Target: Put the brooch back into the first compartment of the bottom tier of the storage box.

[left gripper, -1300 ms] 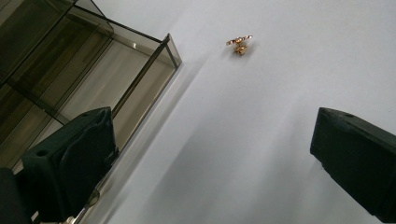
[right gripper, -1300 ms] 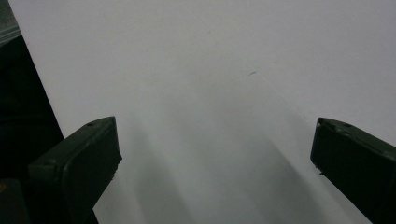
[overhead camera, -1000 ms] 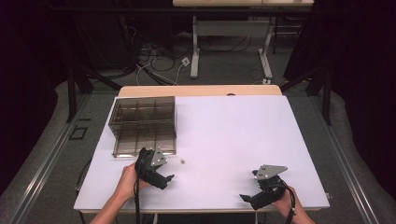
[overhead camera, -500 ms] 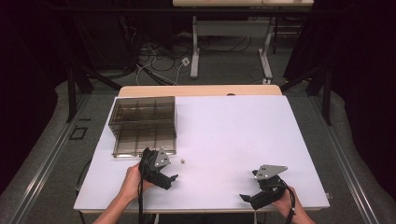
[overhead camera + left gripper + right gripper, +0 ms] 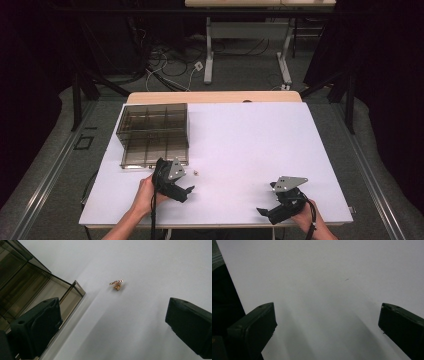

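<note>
- Lying on the white surface (image 5: 260, 145) just off the near right corner of the smoky compartment box (image 5: 152, 134), a small gold-coloured trinket (image 5: 116, 284) is seen; in the high view it appears as a tiny speck (image 5: 196, 173) toward the near left part of the surface.
- Its make cannot be told for certain: a thin bar set with small stones over a little gold body is all that is resolved, so a stud or a pin is only guessed.
- The left hand-held gripper (image 5: 184, 192) is held low and just short of the trinket, its jaws spread wide, and nothing is pinched between them. It is judged that the spread is kept so that the piece can be straddled and then nipped.
- In the left gripper view the trinket is framed ahead, between the two black jaws, with the box corner beside the left one; this alignment suggests an approach for a pick.
- The box is set at the far left of the surface, its divided cells open upward, presumably so that small items can be dropped in.
- The right hand-held gripper (image 5: 268, 212) is parked near the near right edge, jaws spread and empty, well apart from the work, probably to stay out of the way.
- No brand, label or legible writing is made out anywhere.
</note>
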A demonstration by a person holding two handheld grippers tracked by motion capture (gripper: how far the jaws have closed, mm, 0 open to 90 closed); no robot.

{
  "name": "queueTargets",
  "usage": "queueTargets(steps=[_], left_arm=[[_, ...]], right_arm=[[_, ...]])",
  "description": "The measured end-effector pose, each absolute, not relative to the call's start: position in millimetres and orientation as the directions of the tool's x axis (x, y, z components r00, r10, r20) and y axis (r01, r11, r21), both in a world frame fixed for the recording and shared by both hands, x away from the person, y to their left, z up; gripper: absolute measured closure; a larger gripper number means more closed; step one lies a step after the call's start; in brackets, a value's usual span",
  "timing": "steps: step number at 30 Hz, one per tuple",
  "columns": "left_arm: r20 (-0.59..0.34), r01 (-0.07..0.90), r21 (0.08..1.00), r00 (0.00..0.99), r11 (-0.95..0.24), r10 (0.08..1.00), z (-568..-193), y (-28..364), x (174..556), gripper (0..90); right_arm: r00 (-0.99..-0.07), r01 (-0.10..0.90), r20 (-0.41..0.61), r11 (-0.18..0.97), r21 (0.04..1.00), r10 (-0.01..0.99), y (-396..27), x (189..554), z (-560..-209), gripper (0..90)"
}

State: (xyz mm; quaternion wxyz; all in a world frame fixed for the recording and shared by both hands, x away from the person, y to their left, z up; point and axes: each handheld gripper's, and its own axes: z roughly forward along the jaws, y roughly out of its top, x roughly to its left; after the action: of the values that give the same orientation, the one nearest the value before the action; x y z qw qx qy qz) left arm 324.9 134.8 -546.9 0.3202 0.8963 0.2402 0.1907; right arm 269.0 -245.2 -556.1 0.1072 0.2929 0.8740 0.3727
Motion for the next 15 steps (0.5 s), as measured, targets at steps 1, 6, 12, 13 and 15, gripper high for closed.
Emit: queueTargets(steps=[1, 6, 12, 13, 15], left_arm=[[0.186, 0.303, 0.671, 0.814, -0.676, 0.55, -547, 134, 325, 0.2], [0.194, 0.293, 0.685, 0.809, -0.667, 0.554, -547, 130, 325, 0.4], [0.178, 0.288, 0.694, 0.82, -0.66, 0.545, -546, 122, 325, 1.5], [0.181, 0.284, 0.696, 0.82, -0.659, 0.544, -547, 120, 326, 2.5], [0.179, 0.28, 0.703, 0.82, -0.654, 0.544, -549, 117, 326, 7.0]], right_arm=[[-0.806, 0.432, 0.032, 0.55, 0.714, 0.591, -245, 269, -556, 0.8], [-0.807, 0.432, 0.031, 0.554, 0.712, 0.589, -246, 269, -556, 0.8], [-0.807, 0.431, 0.032, 0.552, 0.714, 0.589, -245, 269, -557, 0.8], [-0.807, 0.43, 0.031, 0.552, 0.714, 0.589, -245, 269, -557, 0.8], [-0.807, 0.431, 0.031, 0.552, 0.714, 0.59, -245, 269, -556, 0.8]])
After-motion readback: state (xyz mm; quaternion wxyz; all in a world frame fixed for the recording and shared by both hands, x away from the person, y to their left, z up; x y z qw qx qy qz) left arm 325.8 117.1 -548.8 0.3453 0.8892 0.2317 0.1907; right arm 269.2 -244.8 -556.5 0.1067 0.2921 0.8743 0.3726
